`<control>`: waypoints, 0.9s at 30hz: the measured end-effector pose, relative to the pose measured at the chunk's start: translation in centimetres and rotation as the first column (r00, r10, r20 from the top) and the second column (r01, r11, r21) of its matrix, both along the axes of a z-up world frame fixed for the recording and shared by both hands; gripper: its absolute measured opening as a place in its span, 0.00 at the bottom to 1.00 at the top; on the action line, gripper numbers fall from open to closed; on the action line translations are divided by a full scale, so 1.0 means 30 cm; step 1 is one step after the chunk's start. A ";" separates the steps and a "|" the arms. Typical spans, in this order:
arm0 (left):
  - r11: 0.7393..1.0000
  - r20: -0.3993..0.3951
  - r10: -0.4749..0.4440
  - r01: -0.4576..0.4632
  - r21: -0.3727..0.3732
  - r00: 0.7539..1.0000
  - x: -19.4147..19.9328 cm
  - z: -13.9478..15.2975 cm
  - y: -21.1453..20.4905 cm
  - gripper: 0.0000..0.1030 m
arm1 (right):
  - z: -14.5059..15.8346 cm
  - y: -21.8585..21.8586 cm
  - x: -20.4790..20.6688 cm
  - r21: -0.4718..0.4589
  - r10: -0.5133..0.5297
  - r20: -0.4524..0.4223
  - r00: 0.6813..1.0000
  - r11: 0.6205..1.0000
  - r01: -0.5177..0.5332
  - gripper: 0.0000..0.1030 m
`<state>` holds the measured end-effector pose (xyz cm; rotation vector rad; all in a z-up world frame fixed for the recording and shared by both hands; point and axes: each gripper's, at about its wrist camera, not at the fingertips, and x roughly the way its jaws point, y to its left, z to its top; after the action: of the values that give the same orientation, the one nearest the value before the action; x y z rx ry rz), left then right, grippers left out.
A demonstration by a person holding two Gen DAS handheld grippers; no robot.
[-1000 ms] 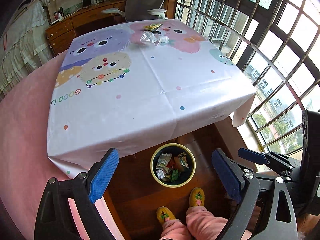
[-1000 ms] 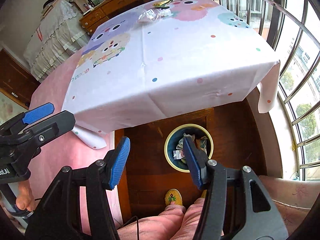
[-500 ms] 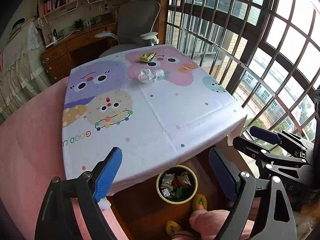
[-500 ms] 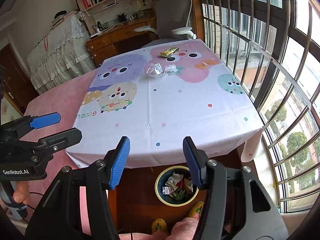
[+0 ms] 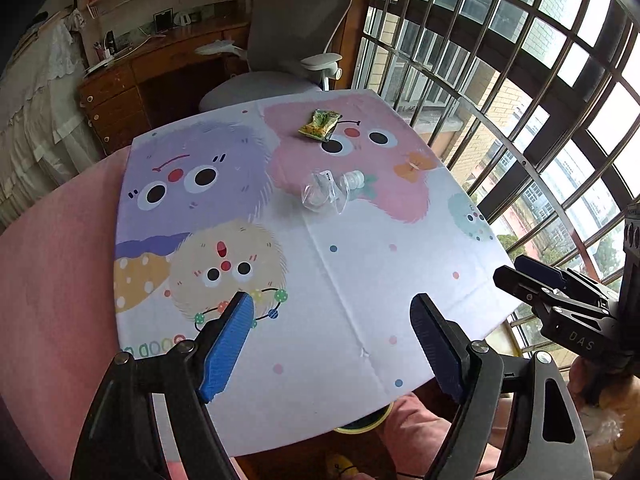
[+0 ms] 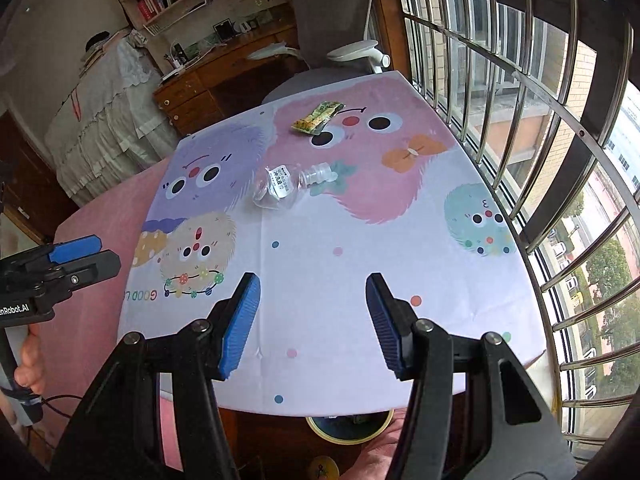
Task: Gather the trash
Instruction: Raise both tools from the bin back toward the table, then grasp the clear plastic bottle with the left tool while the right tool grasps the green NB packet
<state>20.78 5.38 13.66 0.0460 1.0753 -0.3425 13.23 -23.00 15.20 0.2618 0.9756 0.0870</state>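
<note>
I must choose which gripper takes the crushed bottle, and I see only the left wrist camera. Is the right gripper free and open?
Observer: Yes. In the right wrist view the right gripper has its jaws wide apart, with nothing between them.
Operator: Good. Which side of the bottle is up?
Observer: The crushed bottle lies on its side, and its white printed label faces up.
Operator: And the bin? I see only a piece of yellow rim.
Observer: The bin stands on the floor below the near edge of the tablecloth, which hides part of it; its dark inside shows.
</note>
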 end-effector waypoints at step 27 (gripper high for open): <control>0.996 -0.445 0.087 -0.067 0.061 0.891 1.038 -0.674 -0.265 0.40 | -0.481 -0.217 1.118 0.157 0.267 -0.180 0.947 0.958 -0.240 0.49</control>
<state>51.92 -2.56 -6.56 -0.0393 1.5395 -0.2626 46.78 -29.51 0.78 0.2698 1.2028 0.3694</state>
